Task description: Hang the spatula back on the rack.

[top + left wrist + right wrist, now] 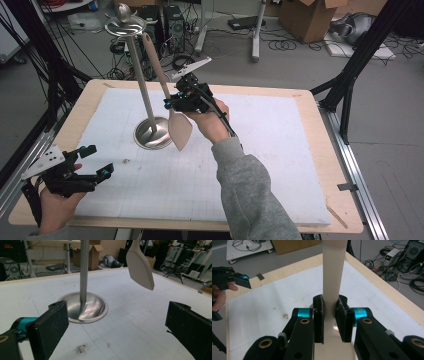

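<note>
Two grippers show: the right gripper [329,315] clamps the beige spatula [179,127] beside the steel stand [150,131], the left gripper [117,322] gapes empty; no writing legible.

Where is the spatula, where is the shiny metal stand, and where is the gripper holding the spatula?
spatula [180,130], high view, on its flat beige blade.
metal stand [86,306], left gripper view, on its round shiny base.
right gripper [331,317], right gripper view, between its two black jaws, clamped on the spatula's handle.
</note>
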Available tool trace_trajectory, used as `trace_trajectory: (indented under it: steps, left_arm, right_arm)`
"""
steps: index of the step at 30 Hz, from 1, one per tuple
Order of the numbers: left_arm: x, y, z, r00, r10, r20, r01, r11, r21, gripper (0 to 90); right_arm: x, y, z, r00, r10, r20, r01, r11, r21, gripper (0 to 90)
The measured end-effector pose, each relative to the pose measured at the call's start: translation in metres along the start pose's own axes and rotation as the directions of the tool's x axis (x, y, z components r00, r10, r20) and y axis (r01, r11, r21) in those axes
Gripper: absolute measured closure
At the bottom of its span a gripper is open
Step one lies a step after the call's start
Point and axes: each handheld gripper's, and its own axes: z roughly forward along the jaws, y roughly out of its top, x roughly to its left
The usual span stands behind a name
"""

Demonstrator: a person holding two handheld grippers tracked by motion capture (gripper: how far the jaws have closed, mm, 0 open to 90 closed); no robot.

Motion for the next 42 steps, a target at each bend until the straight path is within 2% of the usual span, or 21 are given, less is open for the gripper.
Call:
trace_trajectory:
  steps: [5, 10, 14, 18, 23, 26, 28, 31, 34, 39, 42]
  left_arm:
    - [-0.002, 0.000, 0.002, 1.0000, 0.002, 0.003, -0.002, 1.0000, -0.005, 5.2]
    - [-0.003, 0.002, 0.001, 0.9999, -0.002, 0.012, 0.002, 0.9999, -0.012, 5.2]
    - [-0.004, 0.003, 0.001, 0.9999, 0.005, 0.013, -0.005, 0.9999, -0.013, 5.2]
    - [-0.004, 0.002, 0.001, 0.9999, 0.004, 0.011, -0.004, 1.0000, -0.009, 5.2]
    - [-0.004, 0.002, 0.002, 0.9999, 0.004, 0.010, -0.004, 1.0000, -0.007, 5.2]
    - [-0.003, 0.002, 0.001, 1.0000, 0.001, 0.008, -0.001, 1.0000, -0.008, 5.2]
    - [-0.003, 0.002, 0.002, 1.0000, 0.000, 0.006, 0.000, 1.0000, -0.009, 5.2]
    - [-0.002, 0.002, 0.002, 1.0000, -0.004, 0.008, 0.004, 1.0000, -0.008, 5.2]
    - [-0.004, 0.004, 0.003, 0.9998, 0.001, 0.022, -0.001, 0.9998, -0.020, 5.2]
    - [-0.004, 0.002, 0.006, 0.9999, 0.001, 0.015, -0.001, 1.0000, 0.003, 5.2]
    - [-0.004, 0.003, 0.007, 0.9998, 0.002, 0.017, -0.002, 1.0000, 0.000, 5.2]
  right_arm:
    - [0.000, 0.000, 0.002, 1.0000, 0.005, -0.008, -0.005, 1.0000, 0.003, 77.6]
    - [0.002, -0.001, 0.005, 0.9998, -0.019, -0.010, 0.019, 0.9998, 0.009, 76.0]
    - [0.004, 0.000, 0.004, 0.9998, -0.014, -0.012, 0.014, 0.9999, -0.003, 68.7]
    - [0.006, -0.001, 0.000, 0.9998, -0.011, -0.017, 0.011, 0.9996, -0.026, 53.2]
    - [0.008, -0.005, -0.008, 1.0000, 0.005, 0.001, -0.005, 0.9974, -0.072, 34.7]
    - [0.008, -0.011, -0.011, 0.9999, 0.012, 0.011, -0.011, 0.9969, -0.077, 22.2]
    - [0.007, -0.015, -0.014, 0.9997, 0.016, 0.019, -0.015, 0.9959, -0.090, 17.8]
    - [0.006, -0.020, -0.018, 0.9996, 0.019, 0.019, -0.018, 0.9964, -0.083, 15.9]
    - [0.004, -0.024, -0.023, 0.9993, 0.024, 0.028, -0.021, 0.9945, -0.103, 15.7]
    - [-0.002, -0.034, -0.033, 0.9979, 0.046, 0.044, -0.040, 0.9907, -0.130, 15.7]
    - [-0.005, -0.041, -0.039, 0.9983, 0.046, 0.036, -0.042, 0.9916, -0.122, 15.7]
